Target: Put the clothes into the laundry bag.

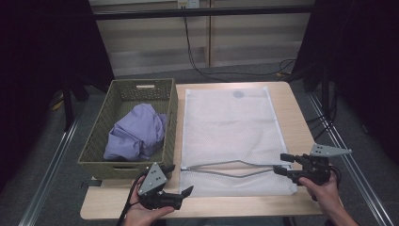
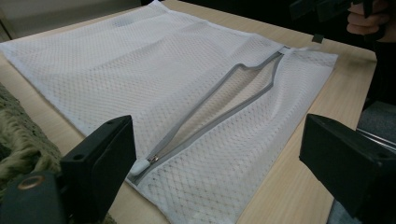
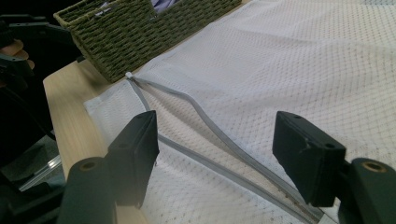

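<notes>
A white mesh laundry bag point(image 1: 228, 127) lies flat on the wooden table point(image 1: 291, 101). Its grey zipper point(image 1: 235, 168) gapes open near the front edge. My left gripper point(image 1: 179, 179) hovers by the bag's front left corner, open, with nothing between its fingers. In the left gripper view the left gripper point(image 2: 219, 161) looks over the zipper pull point(image 2: 140, 164) and along the zipper point(image 2: 224, 105). My right gripper point(image 1: 282, 164) stands open at the zipper's right end. In the right gripper view the right gripper point(image 3: 219, 151) straddles the zipper point(image 3: 210, 128) without touching it.
A woven olive basket point(image 1: 169, 101) stands left of the bag and holds a crumpled lilac cloth point(image 1: 136, 132). The basket's corner point(image 3: 140, 37) reaches the bag's left edge. Cables lie on the floor beyond the table. Bare wood shows along the front and right edges.
</notes>
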Demonstrator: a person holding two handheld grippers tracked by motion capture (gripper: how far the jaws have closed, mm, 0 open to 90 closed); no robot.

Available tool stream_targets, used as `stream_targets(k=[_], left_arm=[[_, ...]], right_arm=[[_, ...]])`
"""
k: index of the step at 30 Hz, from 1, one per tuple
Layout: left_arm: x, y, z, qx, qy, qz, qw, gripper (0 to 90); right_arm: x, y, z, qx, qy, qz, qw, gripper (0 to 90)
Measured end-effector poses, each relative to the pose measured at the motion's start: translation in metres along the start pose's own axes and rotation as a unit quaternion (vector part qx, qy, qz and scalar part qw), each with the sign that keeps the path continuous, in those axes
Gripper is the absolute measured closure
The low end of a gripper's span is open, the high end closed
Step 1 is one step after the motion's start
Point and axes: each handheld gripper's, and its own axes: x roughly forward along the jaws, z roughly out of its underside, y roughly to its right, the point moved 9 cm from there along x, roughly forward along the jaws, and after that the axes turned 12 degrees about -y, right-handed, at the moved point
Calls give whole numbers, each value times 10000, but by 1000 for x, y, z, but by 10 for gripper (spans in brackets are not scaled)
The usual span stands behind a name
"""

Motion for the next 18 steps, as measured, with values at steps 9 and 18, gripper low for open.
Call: stream_targets(k=[9, 18], left_arm=[[5, -2, -2, 2, -18, 72, 10000, 74], [7, 2, -1, -51, -33, 202, 9998, 54]], right_arm=[[0, -2, 1, 4, -10, -143, 9999, 358], [4, -8, 0, -42, -21, -408, 9992, 388]])
